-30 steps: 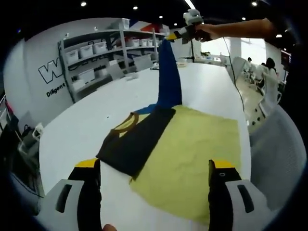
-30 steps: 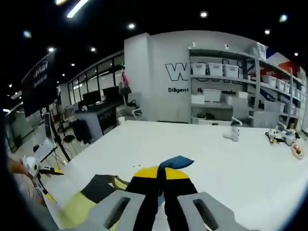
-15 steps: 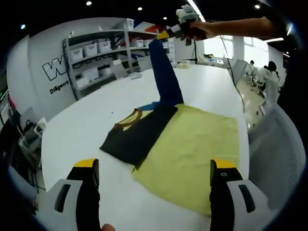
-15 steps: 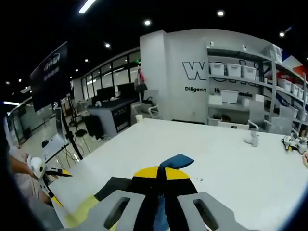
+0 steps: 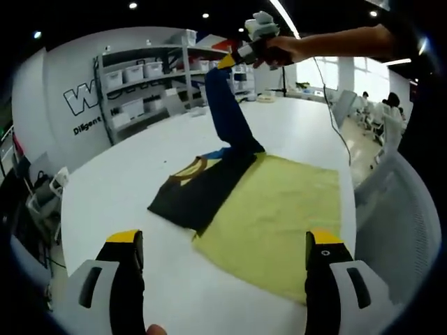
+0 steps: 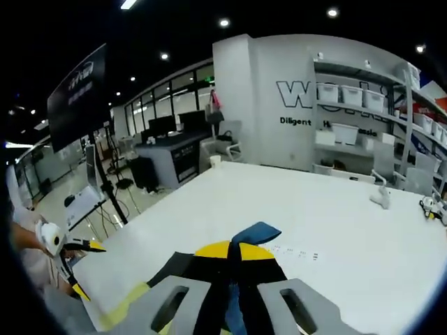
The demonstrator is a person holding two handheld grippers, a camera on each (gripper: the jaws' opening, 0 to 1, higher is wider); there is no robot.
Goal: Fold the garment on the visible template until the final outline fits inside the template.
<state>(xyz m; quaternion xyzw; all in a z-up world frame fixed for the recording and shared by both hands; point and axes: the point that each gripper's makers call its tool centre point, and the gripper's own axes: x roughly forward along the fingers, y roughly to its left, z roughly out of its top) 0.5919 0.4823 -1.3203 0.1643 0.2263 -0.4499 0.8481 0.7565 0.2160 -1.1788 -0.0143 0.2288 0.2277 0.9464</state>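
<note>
Overhead, my right gripper [image 5: 234, 57] pinches a blue sleeve of the garment [image 5: 202, 192] between its closed fingers [image 6: 209, 272] and holds it up off the white surface [image 5: 126, 188]. Sleeve hangs as a long, soft blue strip, narrow at the top, broader where it meets the body. Body of the garment is dark, nearly black cloth with a mustard-yellow ribbed collar [image 5: 187, 171], lying flat and folded into a slanted rectangle. It overlaps one edge of the template [image 5: 279, 223], a pale yellow-green sheet, roughly square, matte and faintly creased, spread flat on the surface.

My left gripper [image 5: 222, 272] hovers low over the near edge of the surface, fingers wide apart, nothing between them; yellow tips, grey plastic bodies.

Far wall: metal shelving [image 5: 140, 77] carrying white lidded bins [image 5: 133, 72]; contents not visible.
</note>
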